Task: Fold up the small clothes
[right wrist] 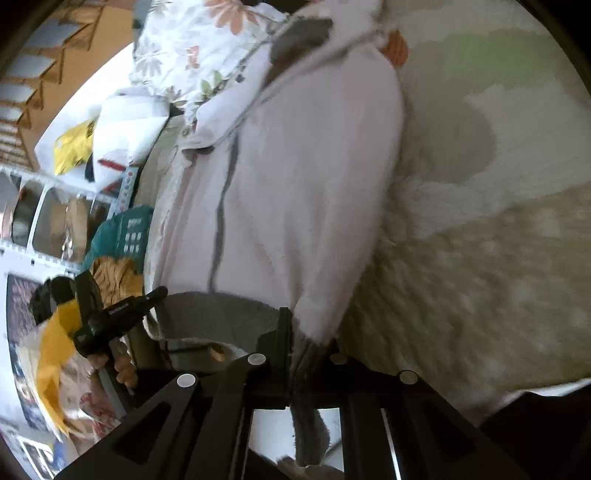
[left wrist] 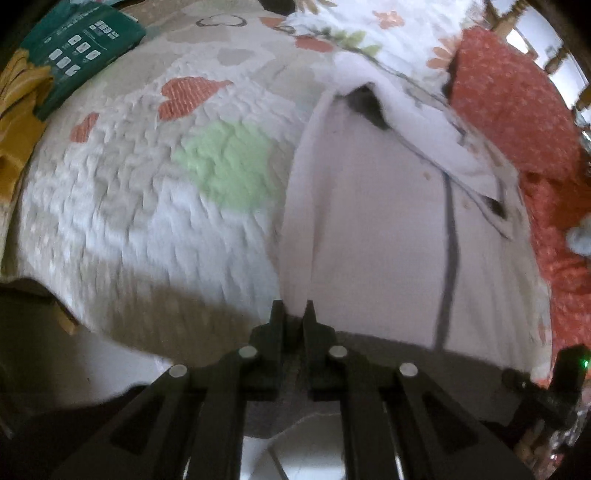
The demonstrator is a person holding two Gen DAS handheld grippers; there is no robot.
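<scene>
The left gripper (left wrist: 293, 308) has its two black fingers drawn almost together, pinching the near hem of a small pale pink garment (left wrist: 369, 229) at its lower left corner; the cloth rises straight out from between the tips. The right gripper (right wrist: 306, 332) is likewise pressed tight on the same garment (right wrist: 295, 184), at the other bottom corner, where a grey hem band (right wrist: 310, 417) hangs down through the fingers towards the camera.

The garment lies spread on the bed, its lower edge lifted at both pinched corners. A dark grey line (left wrist: 448, 258), either a zip or a front trim, runs up its middle. At the far end its grey-lined hood or collar (left wrist: 365, 103) lies open, one flap turned over to the side.

Beneath it is a quilted bedspread (left wrist: 147, 184) in white and beige, patterned with red and green hearts. A floral pillow (left wrist: 351, 29) sits just beyond the garment's top end, and a red speckled cloth (left wrist: 517, 110) lies beside it. Off to the far side rest a teal package (left wrist: 81, 51) and a mustard-yellow fabric (left wrist: 18, 122). In the right wrist view a person's hand (right wrist: 122, 365) grips the handle of the left gripper near the bed's edge, and both views are blurred
</scene>
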